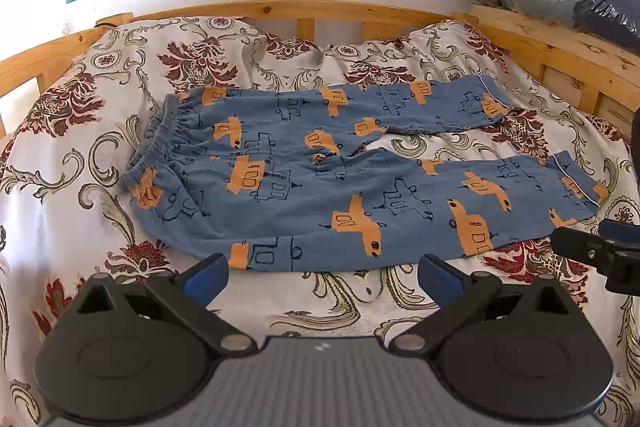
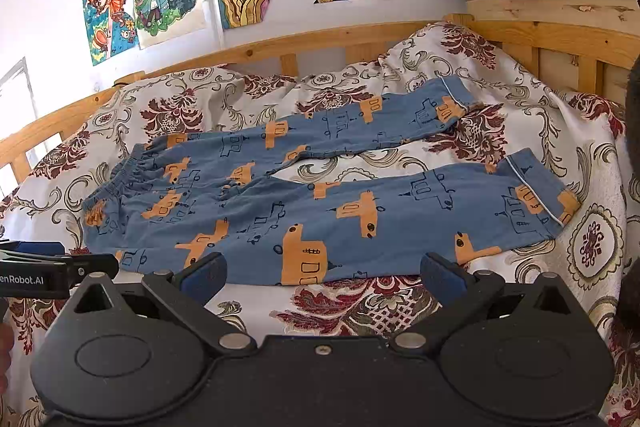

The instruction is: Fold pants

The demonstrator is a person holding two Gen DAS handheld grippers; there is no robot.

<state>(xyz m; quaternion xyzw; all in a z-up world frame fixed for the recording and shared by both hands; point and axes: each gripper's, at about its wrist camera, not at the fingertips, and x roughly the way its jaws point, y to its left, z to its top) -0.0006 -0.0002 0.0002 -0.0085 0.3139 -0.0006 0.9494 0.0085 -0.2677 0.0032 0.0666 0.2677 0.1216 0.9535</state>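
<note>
pants (image 1: 360,179) flat, right claw (image 1: 560,245) cropped

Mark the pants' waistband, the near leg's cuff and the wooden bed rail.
waistband (image 1: 154,143), left wrist view, on the gathered elastic edge.
near leg's cuff (image 2: 540,193), right wrist view, on the blue fabric beside the white piping.
wooden bed rail (image 1: 320,9), left wrist view, on its top bar.

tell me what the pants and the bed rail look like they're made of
Pants: soft matte blue fabric, probably cotton knit; it lies limp, with a gathered elastic waistband.
Bed rail: pale wood, seemingly pine with a light clear finish; knots and grain show.
</note>
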